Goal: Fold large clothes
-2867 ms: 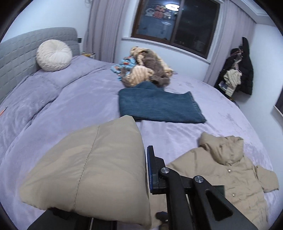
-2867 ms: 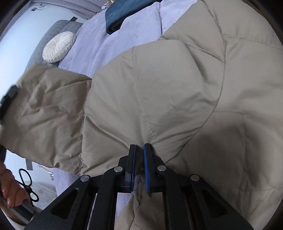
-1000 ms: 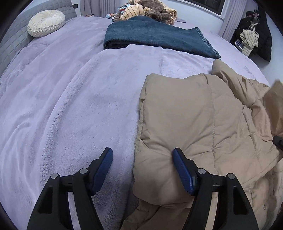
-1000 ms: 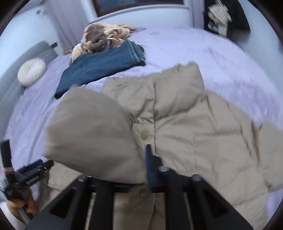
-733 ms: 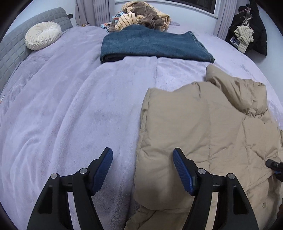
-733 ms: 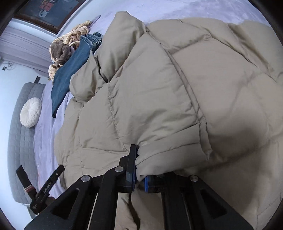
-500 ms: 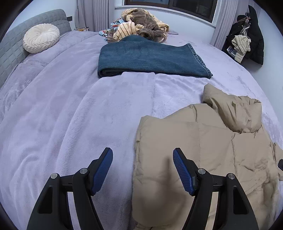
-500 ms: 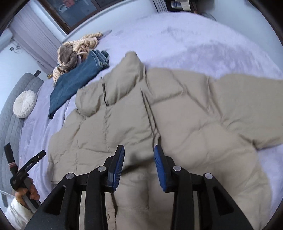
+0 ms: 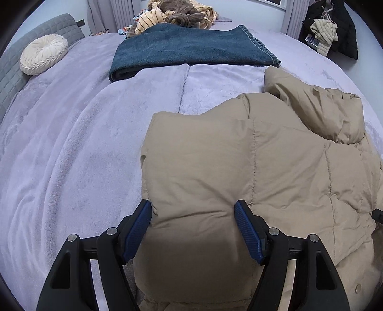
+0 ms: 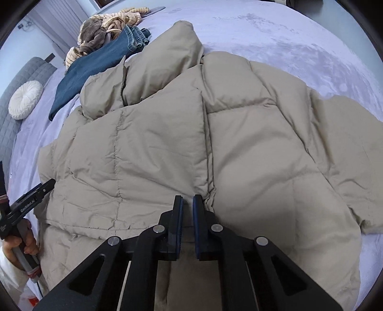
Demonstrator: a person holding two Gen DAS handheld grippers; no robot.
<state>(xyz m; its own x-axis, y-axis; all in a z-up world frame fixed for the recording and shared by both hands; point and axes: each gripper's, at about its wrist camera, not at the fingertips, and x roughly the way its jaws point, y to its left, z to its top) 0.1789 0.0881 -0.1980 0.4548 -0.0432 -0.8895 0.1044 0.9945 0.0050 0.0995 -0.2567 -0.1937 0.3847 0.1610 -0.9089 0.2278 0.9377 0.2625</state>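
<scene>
A beige puffer jacket (image 9: 263,167) lies on the lilac bed cover (image 9: 71,155), its hood (image 9: 323,114) towards the far side. One side is folded over the front (image 10: 148,143). My left gripper (image 9: 192,222) stands open, straddling the near folded edge, and its pads do not squeeze it. My right gripper (image 10: 188,213) hovers over the flap's edge at the jacket's middle. Its jaws are closing to a narrow slit with no fabric visibly pinched. A hand (image 10: 19,244) holds the left gripper (image 10: 31,198) at the jacket's left.
Folded blue denim (image 9: 191,52) lies beyond the jacket, with a heap of striped and brown clothes (image 9: 177,14) behind it. A round cream cushion (image 9: 43,57) rests against the grey headboard (image 9: 14,71). Dark coats (image 9: 330,31) hang at the far right.
The right gripper laid the lifted jacket flap down across the front, let go, and its jaws have narrowed again. The left gripper shifted right, so it now straddles the jacket's edge.
</scene>
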